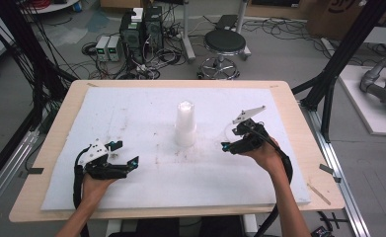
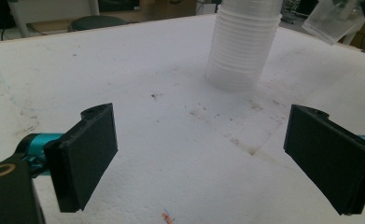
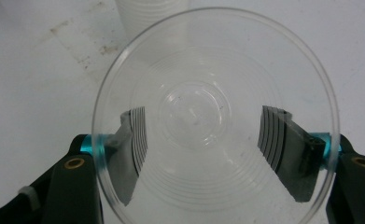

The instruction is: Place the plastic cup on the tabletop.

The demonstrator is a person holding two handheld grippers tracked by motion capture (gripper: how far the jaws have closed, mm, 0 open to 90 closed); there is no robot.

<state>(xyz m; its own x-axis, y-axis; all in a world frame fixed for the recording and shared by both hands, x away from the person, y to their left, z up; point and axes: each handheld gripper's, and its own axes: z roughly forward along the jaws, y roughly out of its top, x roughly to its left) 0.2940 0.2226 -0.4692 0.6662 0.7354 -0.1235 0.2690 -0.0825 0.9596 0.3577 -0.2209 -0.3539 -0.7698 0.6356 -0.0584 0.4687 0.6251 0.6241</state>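
One clear cup clamped in the right gripper, left gripper wide open, empty.
Squeezing harder could crumple it beside the stack.

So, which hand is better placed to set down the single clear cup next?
The right. Its claw is shut on the cup, raised beside the stack of cups. The left claw is open, holds nothing, and rests far from the stack.
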